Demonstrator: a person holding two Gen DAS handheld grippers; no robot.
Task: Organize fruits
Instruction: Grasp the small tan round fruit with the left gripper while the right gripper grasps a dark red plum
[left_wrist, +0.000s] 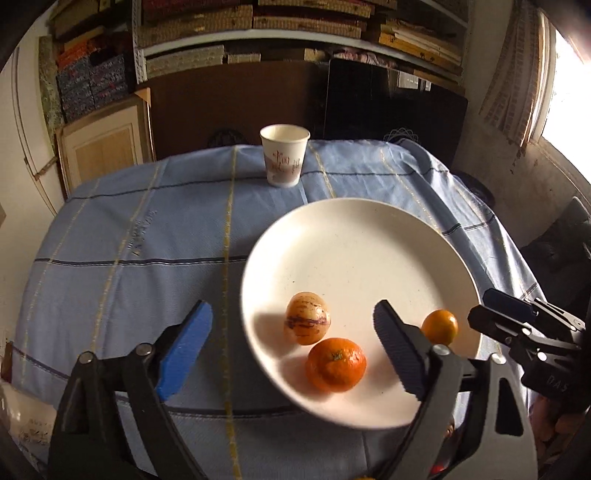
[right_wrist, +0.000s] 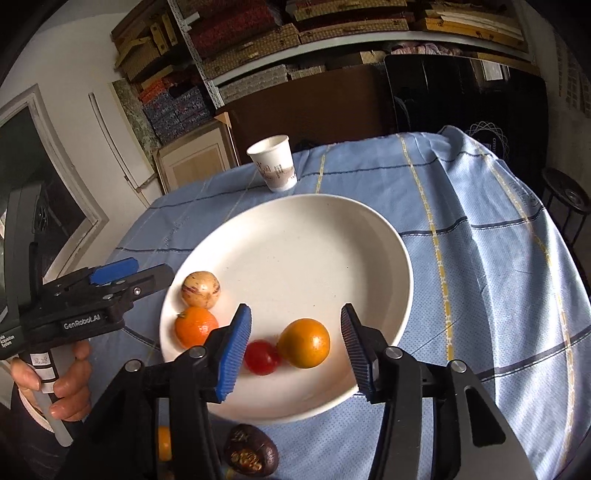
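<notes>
A white plate (left_wrist: 369, 258) (right_wrist: 314, 240) lies on the blue checked tablecloth. It holds a striped pale fruit (left_wrist: 306, 317) (right_wrist: 200, 289), a mandarin (left_wrist: 337, 363) (right_wrist: 195, 326), a round orange fruit (right_wrist: 303, 343) (left_wrist: 439, 326) and a small red tomato (right_wrist: 262, 356). My left gripper (left_wrist: 291, 347) is open and empty above the plate's near-left edge, spanning the striped fruit and mandarin. My right gripper (right_wrist: 295, 354) is open and empty above the tomato and orange fruit. A dark wrinkled fruit (right_wrist: 251, 454) and another orange fruit (right_wrist: 164, 443) lie on the cloth below the plate.
A paper cup (left_wrist: 283, 155) (right_wrist: 274, 162) stands upright behind the plate. The tablecloth (left_wrist: 129, 258) (right_wrist: 480, 258) drapes over the table's edges. Shelves of books and dark panels stand behind the table. The left gripper's body (right_wrist: 85, 299) sits left of the plate.
</notes>
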